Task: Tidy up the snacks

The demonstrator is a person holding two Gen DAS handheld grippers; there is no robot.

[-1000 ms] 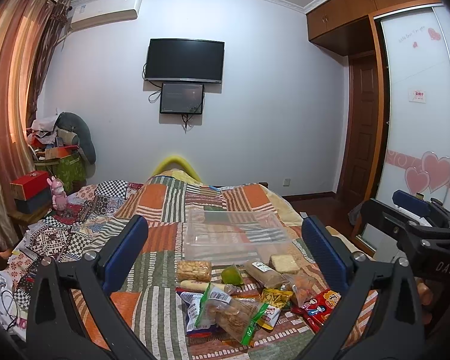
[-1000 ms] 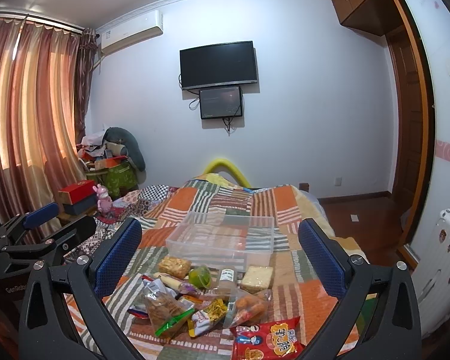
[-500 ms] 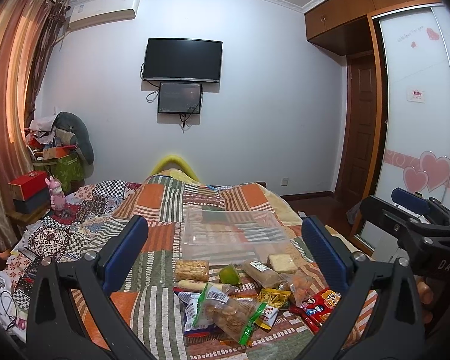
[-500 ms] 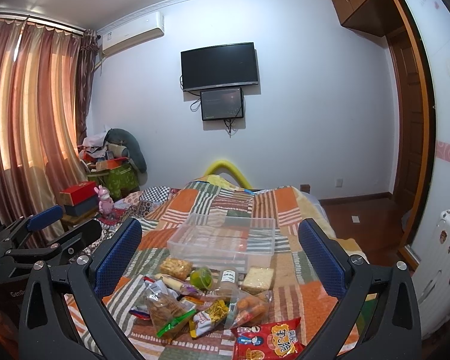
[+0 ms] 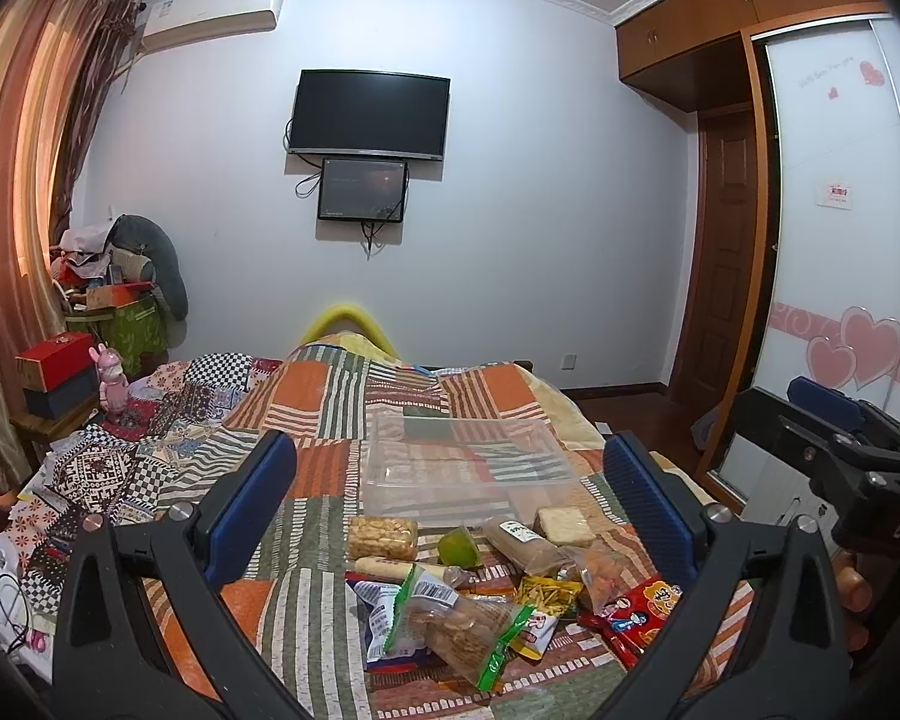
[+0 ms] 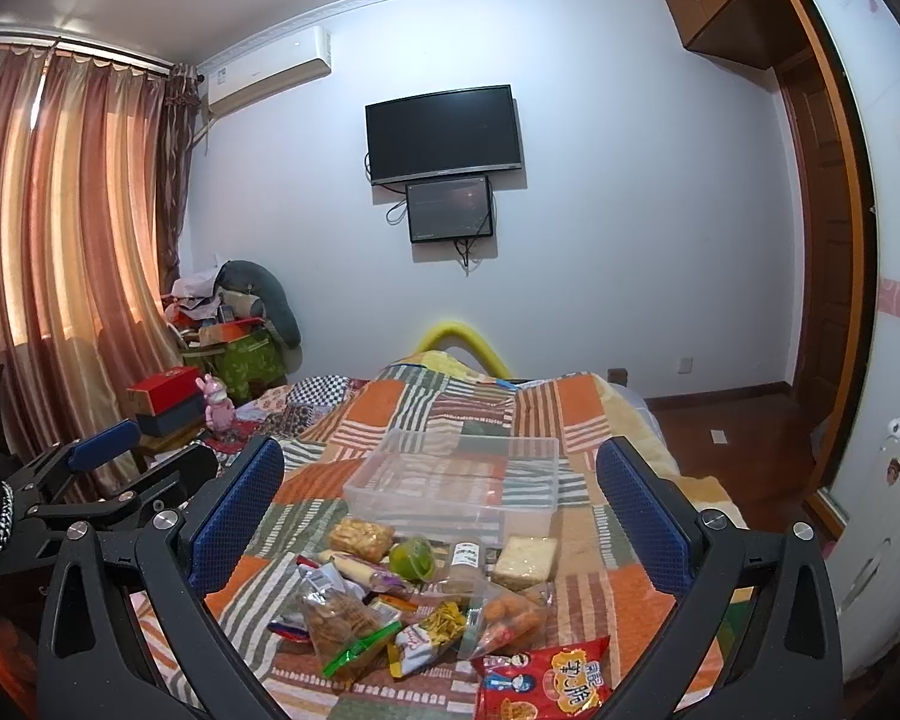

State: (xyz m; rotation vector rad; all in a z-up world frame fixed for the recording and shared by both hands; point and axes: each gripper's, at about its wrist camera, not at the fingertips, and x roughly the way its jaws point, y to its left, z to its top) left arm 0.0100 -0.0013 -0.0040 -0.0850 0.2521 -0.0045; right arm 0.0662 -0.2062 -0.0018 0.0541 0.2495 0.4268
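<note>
Clear rectangular plastic bin (image 5: 462, 468), thin-walled and glossy, open-topped, nothing visible inside it, resting on a patchwork quilt (image 5: 306, 414) of orange, green and striped fabric panels. Just in front of the bin, a loose heap of snacks: a clear packet of puffed golden crackers (image 5: 382, 537), a round green fruit-shaped item (image 5: 459, 547), a brown cylindrical wrapped roll with a white label (image 5: 519, 543), a pale square cake slab in film (image 5: 564, 525), a long cream stick-shaped packet (image 5: 399, 569), a crinkled transparent bag of brown biscuits with green ends (image 5: 459, 630), a small bag of yellow strips (image 5: 546, 591), a clear pouch of orange balls (image 6: 507, 615), and a flat red foil packet with cartoon figures (image 6: 546, 684) nearest the viewer on the right. Left gripper (image 5: 450, 516), black frame with blue textured pads (image 5: 252, 498), is spread wide and holds nothing; the heap lies between and below its fingers, not touched. Right gripper (image 6: 438, 522), of the same build, is likewise spread wide and unloaded, with the heap below and between its fingers. Bare quilt lies to the left of the heap; the bed's right edge drops to a dark wooden floor (image 6: 744, 426).
</note>
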